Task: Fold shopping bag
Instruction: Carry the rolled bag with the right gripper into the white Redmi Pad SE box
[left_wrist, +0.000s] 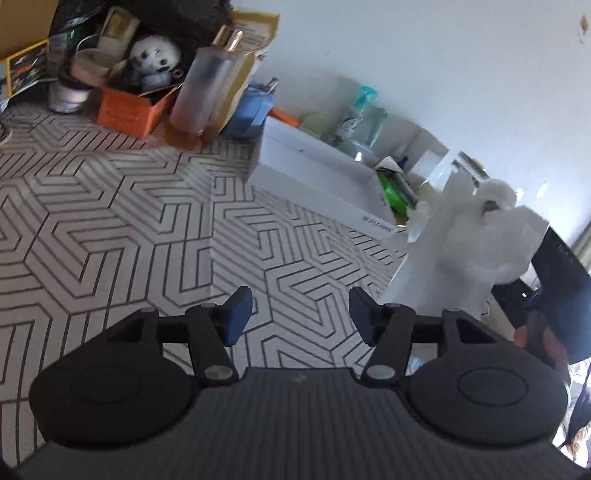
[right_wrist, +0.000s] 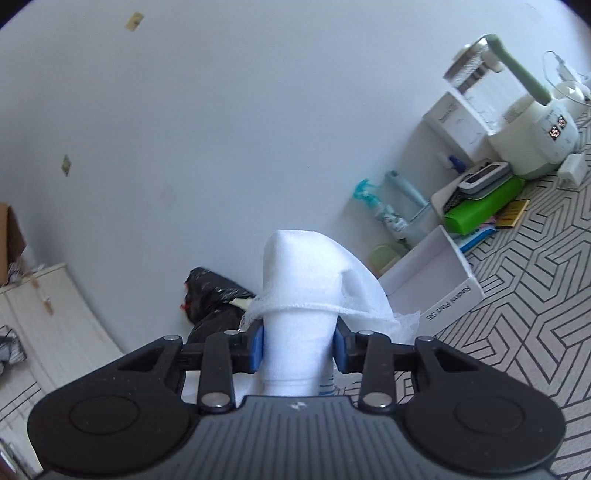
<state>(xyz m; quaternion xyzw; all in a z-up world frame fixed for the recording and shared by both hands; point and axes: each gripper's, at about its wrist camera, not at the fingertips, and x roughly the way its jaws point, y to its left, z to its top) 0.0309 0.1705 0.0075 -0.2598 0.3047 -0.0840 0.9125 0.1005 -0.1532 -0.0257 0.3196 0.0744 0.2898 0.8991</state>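
Pinching the rolled white shopping bag (right_wrist: 299, 295) between its blue pads, the right gripper (right_wrist: 298, 345) is holding it up in the air before the pale wall (right_wrist: 184, 110). The left gripper (left_wrist: 301, 314) is hovering spread and empty over the patterned table (left_wrist: 110, 206), the bag just beside it, near a white box (left_wrist: 314, 173).

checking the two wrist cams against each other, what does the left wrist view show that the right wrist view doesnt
Only the left wrist view: the left gripper with open, empty jaws, a stuffed panda, an orange box and a frosted bottle.

Only the right wrist view: the right gripper, jaws shut on the white shopping bag, a kettle and a black plastic bag.

Both: the shopping bag, the open white box, the teal spray bottle, the patterned tabletop and the wall.
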